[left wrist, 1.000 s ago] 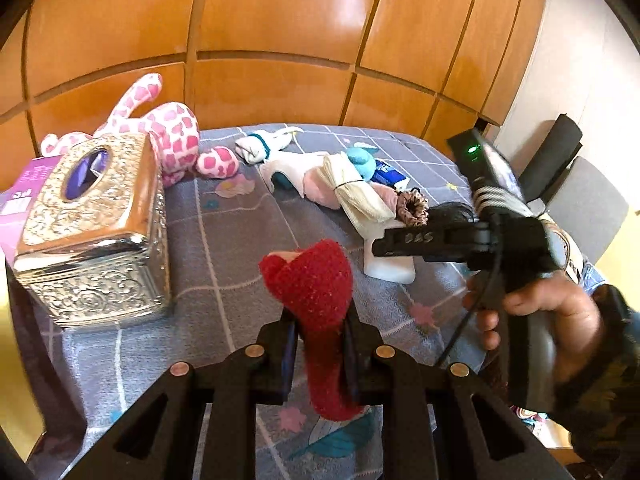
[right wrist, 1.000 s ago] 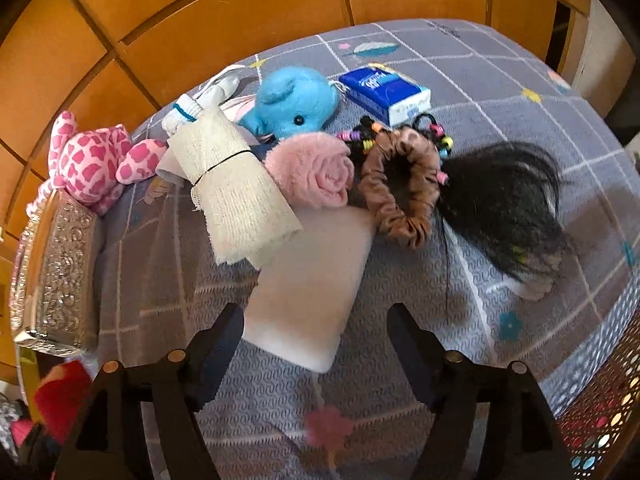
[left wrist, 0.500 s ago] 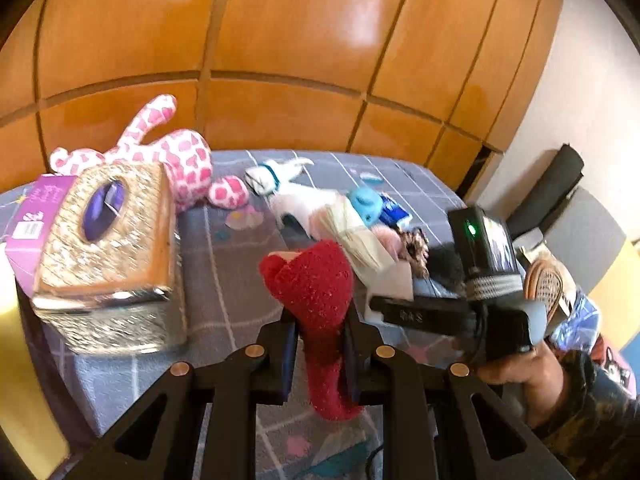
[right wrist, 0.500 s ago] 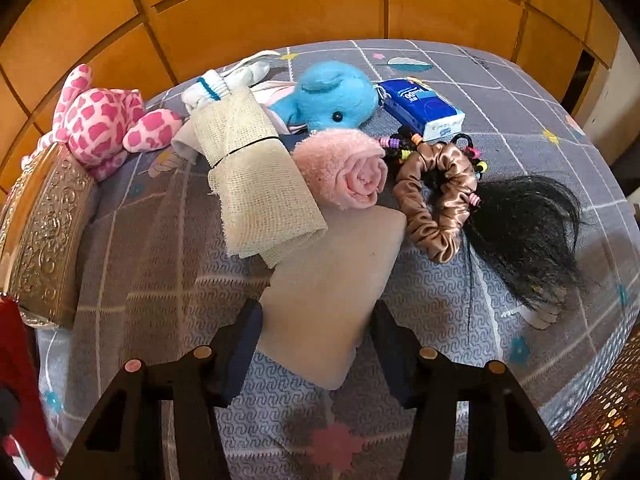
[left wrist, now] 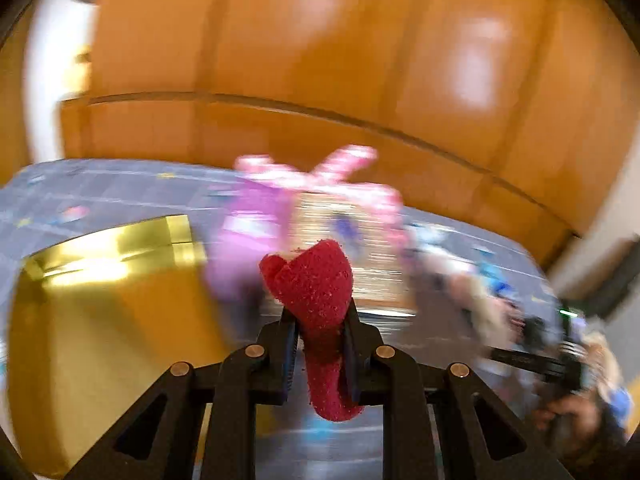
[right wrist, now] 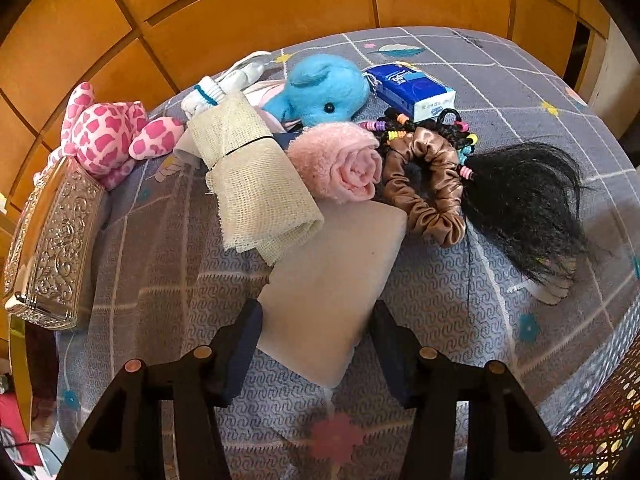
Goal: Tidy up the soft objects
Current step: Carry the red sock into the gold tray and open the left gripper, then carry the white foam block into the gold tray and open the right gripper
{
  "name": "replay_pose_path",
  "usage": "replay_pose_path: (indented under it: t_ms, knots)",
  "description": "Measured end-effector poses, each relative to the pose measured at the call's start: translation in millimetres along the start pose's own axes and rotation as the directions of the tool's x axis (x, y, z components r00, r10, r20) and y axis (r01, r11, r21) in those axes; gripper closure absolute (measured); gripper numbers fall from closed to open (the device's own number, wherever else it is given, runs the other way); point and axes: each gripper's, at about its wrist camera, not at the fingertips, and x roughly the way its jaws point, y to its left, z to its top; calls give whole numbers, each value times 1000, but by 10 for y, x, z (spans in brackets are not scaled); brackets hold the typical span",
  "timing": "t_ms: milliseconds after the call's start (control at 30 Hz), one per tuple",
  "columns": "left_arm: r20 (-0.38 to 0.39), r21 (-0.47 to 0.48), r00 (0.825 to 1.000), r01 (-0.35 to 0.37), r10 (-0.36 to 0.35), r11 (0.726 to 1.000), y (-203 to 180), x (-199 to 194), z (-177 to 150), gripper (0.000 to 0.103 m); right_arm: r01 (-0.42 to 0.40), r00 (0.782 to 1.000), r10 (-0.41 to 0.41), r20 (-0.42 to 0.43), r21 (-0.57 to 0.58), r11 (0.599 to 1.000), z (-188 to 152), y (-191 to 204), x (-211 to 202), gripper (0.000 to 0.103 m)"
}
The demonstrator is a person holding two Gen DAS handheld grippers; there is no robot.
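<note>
My left gripper (left wrist: 320, 320) is shut on a red fuzzy cloth (left wrist: 316, 280), which stands up between its fingers above the table; this view is motion-blurred. My right gripper (right wrist: 314, 320) points down at a white foam block (right wrist: 336, 256) lying on the grey patterned tablecloth (right wrist: 168, 264). Its two pads press the block's near end from both sides. A beige gauze roll (right wrist: 252, 184) and a pink rolled towel (right wrist: 340, 164) overlap the block's far end.
Behind the block lie a blue plush elephant (right wrist: 324, 88), a tissue pack (right wrist: 416, 88), a brown scrunchie (right wrist: 428, 188), black hair (right wrist: 528, 204), a white sock (right wrist: 216, 92) and a pink spotted plush (right wrist: 108, 132). A silver embossed box (right wrist: 52, 240) stands left. A gold box (left wrist: 100, 300) sits beside the left gripper.
The left gripper has swung left and turned with the red cloth, bringing the gold box into view. The right gripper's jaws have closed in onto the white block.
</note>
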Motion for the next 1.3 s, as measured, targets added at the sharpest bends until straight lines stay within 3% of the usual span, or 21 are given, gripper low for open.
replay_pose_path:
  t_ms: [100, 167, 233, 300, 567, 733, 1133, 1300]
  knots:
    - [-23, -80, 994, -111, 109, 991, 393, 75, -43, 81, -9, 1000, 9, -3, -3, 1000, -34, -20, -67, 58]
    - [-60, -142, 981, -190, 184, 971, 646, 158, -100, 72, -16, 1000, 16, 6, -8, 1000, -30, -18, -140, 66]
    - [-76, -187, 977, -211, 200, 959, 780, 197, -159, 59, -31, 999, 31, 15, -8, 999, -19, -30, -221, 72]
    - [-81, -203, 974, -224, 212, 953, 851, 216, -226, 53, -54, 998, 54, 10, -10, 998, -23, -28, -287, 77]
    - [-69, -174, 978, -206, 197, 963, 768, 205, -330, 53, -133, 991, 133, -34, -6, 991, -66, 11, -313, 77]
    - [-53, -162, 983, -182, 176, 970, 692, 141, -317, 53, -128, 991, 128, -37, 0, 992, -55, 9, -296, 80]
    - [-46, -141, 988, -152, 147, 978, 588, 81, -371, 49, -137, 984, 153, 87, -171, 976, -115, 293, -948, 85]
    - [-40, -123, 988, -154, 151, 980, 556, 42, -381, 42, -159, 975, 189, 115, -231, 960, 19, 570, -1042, 85]
